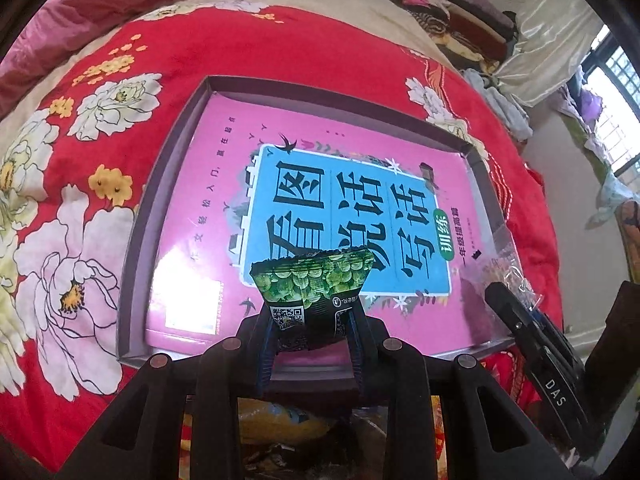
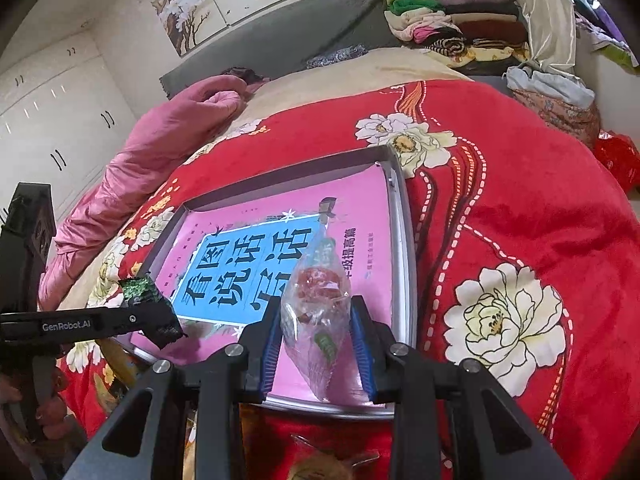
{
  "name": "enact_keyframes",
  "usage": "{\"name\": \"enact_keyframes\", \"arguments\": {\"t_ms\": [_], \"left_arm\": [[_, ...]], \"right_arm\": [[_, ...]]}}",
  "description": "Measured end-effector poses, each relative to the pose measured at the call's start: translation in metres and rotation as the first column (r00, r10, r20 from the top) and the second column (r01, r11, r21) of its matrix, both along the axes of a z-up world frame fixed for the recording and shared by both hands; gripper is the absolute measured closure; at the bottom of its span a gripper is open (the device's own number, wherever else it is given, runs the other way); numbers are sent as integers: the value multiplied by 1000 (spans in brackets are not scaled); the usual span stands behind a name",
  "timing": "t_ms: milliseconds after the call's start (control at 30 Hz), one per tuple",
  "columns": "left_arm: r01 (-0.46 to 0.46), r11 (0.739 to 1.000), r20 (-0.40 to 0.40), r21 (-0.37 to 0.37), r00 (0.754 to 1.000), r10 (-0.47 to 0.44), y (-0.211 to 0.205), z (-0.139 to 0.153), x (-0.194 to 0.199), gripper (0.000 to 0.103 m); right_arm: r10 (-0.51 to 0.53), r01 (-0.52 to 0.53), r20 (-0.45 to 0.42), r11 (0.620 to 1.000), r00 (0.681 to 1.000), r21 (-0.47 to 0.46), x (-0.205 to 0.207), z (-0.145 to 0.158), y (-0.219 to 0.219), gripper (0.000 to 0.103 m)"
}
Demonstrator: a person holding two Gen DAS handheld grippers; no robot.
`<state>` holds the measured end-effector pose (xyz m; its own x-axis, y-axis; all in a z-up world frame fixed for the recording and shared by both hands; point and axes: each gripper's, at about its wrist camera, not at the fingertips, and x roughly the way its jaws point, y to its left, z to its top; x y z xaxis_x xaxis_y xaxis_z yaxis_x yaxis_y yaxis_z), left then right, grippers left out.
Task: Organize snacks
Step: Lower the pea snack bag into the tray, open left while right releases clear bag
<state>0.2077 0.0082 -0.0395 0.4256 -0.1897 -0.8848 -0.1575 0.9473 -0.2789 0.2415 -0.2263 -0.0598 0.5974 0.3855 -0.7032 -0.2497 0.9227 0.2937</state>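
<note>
My left gripper (image 1: 310, 320) is shut on a green pea snack packet (image 1: 312, 284) and holds it over the near edge of a shallow grey box (image 1: 168, 152) with a pink and blue book (image 1: 328, 208) lying in it. My right gripper (image 2: 316, 332) is shut on a clear snack bag (image 2: 316, 304) with red pieces inside, over the box's near right part (image 2: 404, 240). In the right wrist view the left gripper (image 2: 160, 316) with its green packet (image 2: 138, 288) shows at the left. In the left wrist view the right gripper (image 1: 520, 312) and its clear bag (image 1: 508, 264) show at the right.
The box lies on a red flowered blanket (image 1: 240, 48) on a bed. More snack packets (image 1: 280, 424) lie on the blanket below the grippers. A pink quilt (image 2: 160, 140) lies at the left, folded clothes (image 2: 452, 20) at the head of the bed.
</note>
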Motion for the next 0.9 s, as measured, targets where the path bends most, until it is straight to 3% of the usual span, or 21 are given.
{"name": "enact_keyframes", "arguments": {"t_ms": [533, 900], "left_arm": [[-5, 999, -24, -36, 1000, 4, 1, -11, -1, 71], [-13, 998, -15, -64, 1000, 12, 3, -11, -2, 64]], "right_arm": [[1, -2, -25, 1000, 1000, -17, -1, 4, -4, 69], [-28, 29, -35, 999, 999, 14, 2, 5, -17, 68]]}}
